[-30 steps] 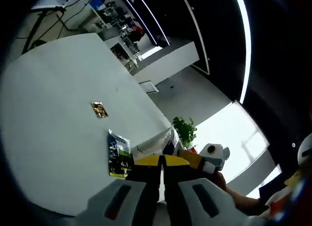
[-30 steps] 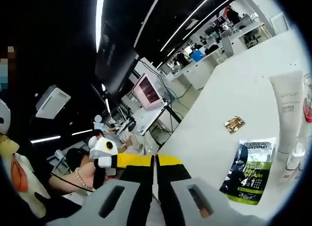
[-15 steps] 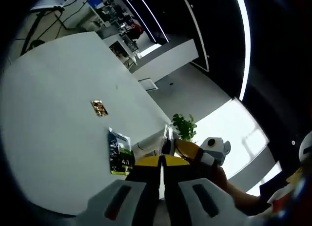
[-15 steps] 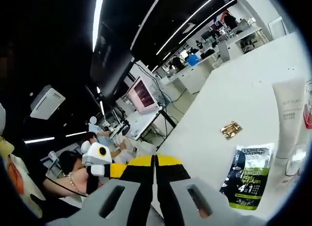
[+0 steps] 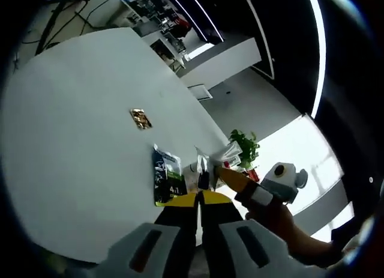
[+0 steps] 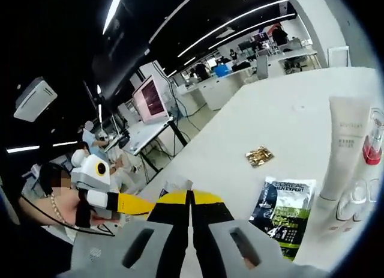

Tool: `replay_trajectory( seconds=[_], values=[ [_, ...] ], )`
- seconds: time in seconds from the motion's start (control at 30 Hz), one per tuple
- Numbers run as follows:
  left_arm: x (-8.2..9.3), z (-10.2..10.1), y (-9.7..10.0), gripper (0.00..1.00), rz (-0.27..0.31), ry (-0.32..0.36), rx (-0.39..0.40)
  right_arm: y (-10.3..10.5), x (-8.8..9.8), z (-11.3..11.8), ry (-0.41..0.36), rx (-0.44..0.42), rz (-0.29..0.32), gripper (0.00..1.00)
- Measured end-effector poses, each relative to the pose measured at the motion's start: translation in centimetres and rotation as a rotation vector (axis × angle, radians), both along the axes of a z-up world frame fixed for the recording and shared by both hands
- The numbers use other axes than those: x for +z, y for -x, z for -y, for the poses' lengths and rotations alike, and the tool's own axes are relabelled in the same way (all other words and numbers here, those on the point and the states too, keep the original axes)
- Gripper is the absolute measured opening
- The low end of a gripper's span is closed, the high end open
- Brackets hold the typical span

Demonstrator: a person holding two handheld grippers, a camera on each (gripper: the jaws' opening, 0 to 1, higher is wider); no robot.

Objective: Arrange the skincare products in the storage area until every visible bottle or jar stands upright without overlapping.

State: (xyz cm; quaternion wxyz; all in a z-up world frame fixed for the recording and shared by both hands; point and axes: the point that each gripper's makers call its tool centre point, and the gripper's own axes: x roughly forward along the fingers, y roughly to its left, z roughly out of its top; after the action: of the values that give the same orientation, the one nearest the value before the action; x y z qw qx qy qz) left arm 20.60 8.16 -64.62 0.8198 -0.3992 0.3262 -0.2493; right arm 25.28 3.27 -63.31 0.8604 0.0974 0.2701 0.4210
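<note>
In the right gripper view a white tube (image 6: 342, 146) stands at the table's right side. Beside it are a clear bottle with a red pump (image 6: 372, 151) and low clear bottles (image 6: 354, 201). A dark green sachet (image 6: 282, 206) lies flat in front of them, and a small gold sachet (image 6: 259, 156) lies farther out. My right gripper (image 6: 189, 197) is shut and holds nothing, short of the sachet. In the left gripper view the same green sachet (image 5: 166, 182), gold sachet (image 5: 141, 118) and bottle cluster (image 5: 205, 169) lie just past my shut left gripper (image 5: 198, 200).
The white table (image 5: 72, 128) stretches wide and bare to the left in the left gripper view. The right gripper's yellow jaw (image 5: 233, 179) reaches in beside the bottles. A potted plant (image 5: 245, 147) stands past the table edge. Desks, monitors (image 6: 150, 99) and seated people lie beyond the table.
Both cameras have tipped toward the table, so the products sit closer to each view's middle. The bottle cluster and tube have come into the left gripper view. Both grippers stay shut.
</note>
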Motion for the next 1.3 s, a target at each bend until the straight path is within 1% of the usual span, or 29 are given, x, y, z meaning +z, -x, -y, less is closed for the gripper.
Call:
replay_trajectory(
  seconds=[0.07,0.13,0.2,0.23,0.37,0.4,0.53,0.57,0.6,0.63,0.7,0.73,0.8,0.9,0.97,1.0,1.03,1.07,1.2,1.3],
  values=[
    [-0.6,0.0,-0.1,0.01,-0.024,0.003,-0.001,-0.3,-1.0,-0.2,0.027,0.0,-0.006,0.01],
    [-1.4,-0.1,-0.2,0.01,-0.033,-0.016,0.001,-0.4,-1.5,-0.4,0.03,0.002,-0.011,0.01],
    [-2.1,-0.3,-0.5,0.01,-0.042,-0.025,0.0,-0.5,-2.2,-0.5,0.05,0.002,-0.014,0.01],
    [-2.6,-0.3,-0.6,0.01,-0.056,-0.031,0.003,-0.5,-2.7,-0.5,0.069,0.002,-0.019,0.01],
    [-4.3,-0.3,-1.0,0.01,-0.089,-0.052,-0.005,-0.9,-4.6,-0.7,0.098,-0.004,-0.04,0.01],
    [-4.4,-0.3,-1.1,0.01,-0.092,-0.053,-0.006,-1.1,-4.9,-0.6,0.105,-0.005,-0.044,0.01],
    [-5.8,-0.5,-1.6,0.01,-0.123,-0.07,-0.005,-1.3,-6.0,-0.7,0.123,-0.011,-0.063,0.01],
    [-6.2,-0.4,-1.7,0.01,-0.132,-0.073,-0.004,-1.7,-6.7,-0.6,0.138,-0.013,-0.07,0.01],
    [-6.3,-0.3,-1.7,0.01,-0.134,-0.076,-0.005,-1.8,-6.9,-0.6,0.142,-0.013,-0.07,0.01],
    [-6.9,-0.3,-2.0,0.01,-0.139,-0.091,-0.01,-2.0,-7.7,-0.7,0.154,-0.011,-0.081,0.01],
    [-7.7,-0.4,-2.5,0.01,-0.153,-0.099,-0.014,-2.3,-8.1,-0.7,0.167,-0.013,-0.091,0.01],
    [-8.1,-0.4,-2.6,0.01,-0.157,-0.103,-0.017,-2.6,-8.7,-0.6,0.177,-0.015,-0.097,0.01],
    [-8.9,-0.5,-2.9,0.01,-0.173,-0.123,-0.013,-2.7,-9.2,-0.6,0.185,-0.015,-0.1,0.01],
    [-9.8,-0.6,-3.1,0.01,-0.189,-0.14,-0.016,-2.9,-10.1,-0.7,0.213,-0.009,-0.109,0.01],
    [-10.5,-0.6,-3.3,0.01,-0.199,-0.147,-0.018,-3.1,-11.0,-0.5,0.236,-0.002,-0.105,0.01],
    [-11.2,-0.6,-3.5,0.01,-0.203,-0.153,-0.024,-3.0,-11.1,-0.3,0.26,0.004,-0.1,0.01],
    [-11.5,-0.6,-3.6,0.01,-0.206,-0.159,-0.028,-3.0,-11.1,-0.3,0.265,0.007,-0.098,0.01],
    [-11.8,-0.6,-3.6,0.01,-0.209,-0.165,-0.034,-3.1,-11.3,-0.3,0.273,0.009,-0.094,0.01],
    [-11.7,-0.4,-3.5,0.0,-0.211,-0.192,-0.044,-3.2,-11.9,-0.1,0.308,0.018,-0.084,0.01],
    [-12.2,-0.5,-3.8,0.0,-0.205,-0.215,-0.056,-3.3,-12.4,-0.1,0.328,0.022,-0.079,0.01]
  ],
)
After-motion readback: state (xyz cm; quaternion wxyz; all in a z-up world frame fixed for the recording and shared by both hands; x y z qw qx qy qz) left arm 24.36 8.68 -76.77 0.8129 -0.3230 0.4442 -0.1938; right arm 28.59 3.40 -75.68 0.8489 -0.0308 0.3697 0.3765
